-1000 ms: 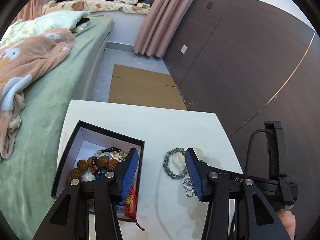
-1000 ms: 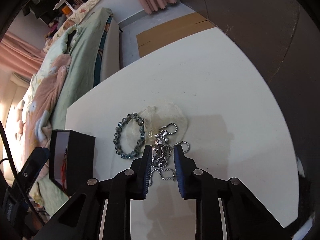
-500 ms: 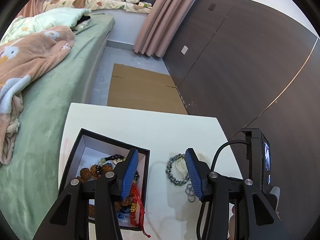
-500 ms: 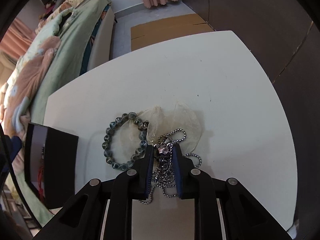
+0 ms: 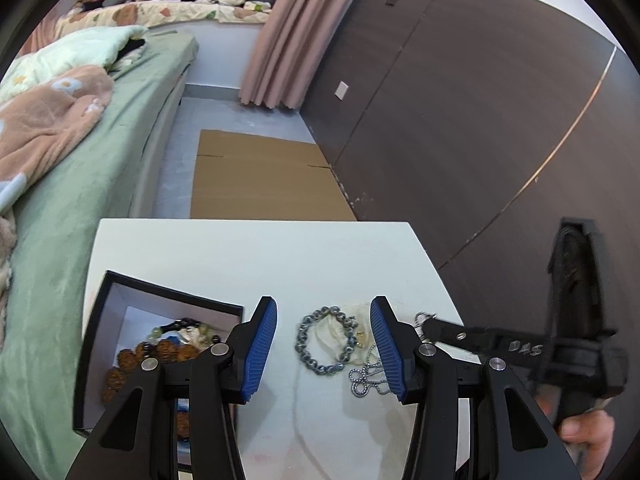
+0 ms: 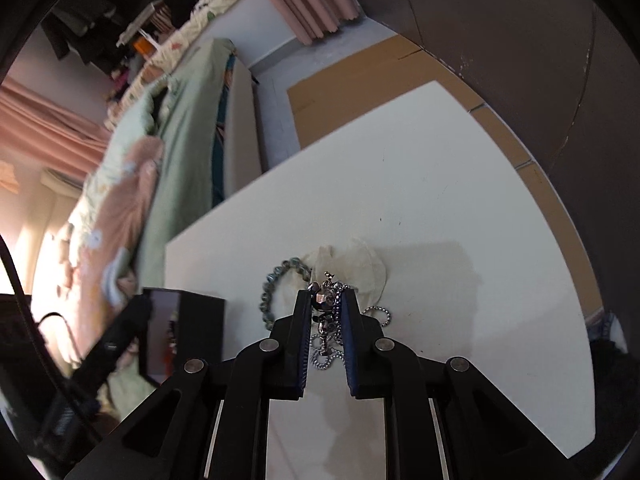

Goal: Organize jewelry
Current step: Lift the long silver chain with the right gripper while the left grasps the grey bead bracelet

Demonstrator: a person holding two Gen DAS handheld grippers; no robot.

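You have only one piece of lettering to read here. In the left wrist view, at the lower right of the frame, the black body of the right hand-held gripper [image 5: 430,326] carries pale capitals that read "DAS" on its side face. The letters sit just left of the dark upright block mounted on that body, and they are slightly blurred but legible. In the right wrist view you will find no lettering you can read. The small pale plate on the dark wall panel, in the upper middle of the left wrist view, shows no marking at this size.
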